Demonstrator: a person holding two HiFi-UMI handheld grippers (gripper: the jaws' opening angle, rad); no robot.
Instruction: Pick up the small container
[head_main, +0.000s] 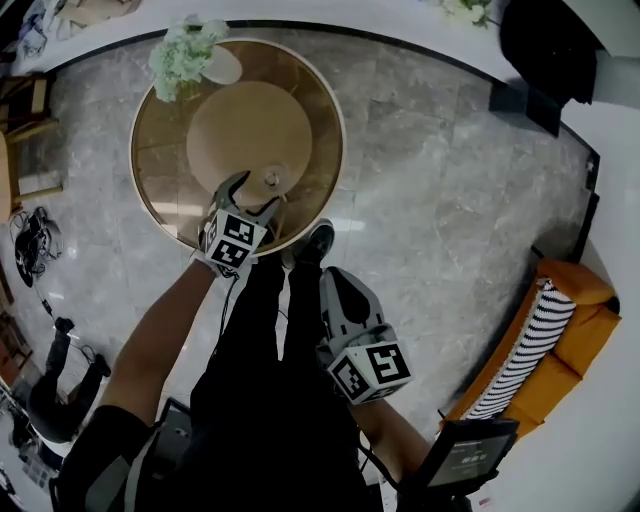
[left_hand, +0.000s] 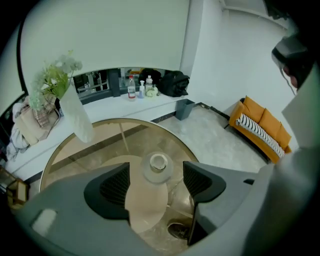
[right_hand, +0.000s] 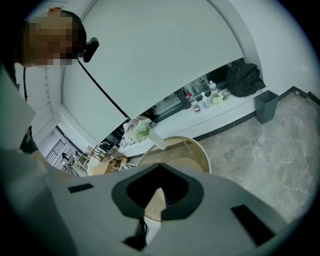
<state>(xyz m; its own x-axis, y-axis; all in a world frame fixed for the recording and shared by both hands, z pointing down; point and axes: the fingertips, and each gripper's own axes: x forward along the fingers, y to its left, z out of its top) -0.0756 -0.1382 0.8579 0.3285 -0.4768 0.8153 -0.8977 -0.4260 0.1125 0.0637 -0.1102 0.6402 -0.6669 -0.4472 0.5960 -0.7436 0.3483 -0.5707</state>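
The small container (left_hand: 158, 165), pale and round with a narrow neck, stands upright on the round glass counter (head_main: 160, 150), close to the counter's rim on the person's side and above its tan disc base. The left tongs (head_main: 255, 197) point steeply down over that same part of the counter, spread wide. In the left gripper view the container sits between the two dark pads (left_hand: 114, 186), with a clear gap on each side and no contact. A vase of pale green flowers (head_main: 185, 55) stands at the counter's far rim, well apart from the container. The right tongs (right_hand: 160, 190) hang off the counter, beyond its near rim and over the person's legs. They are closed tip to tip with nothing held.
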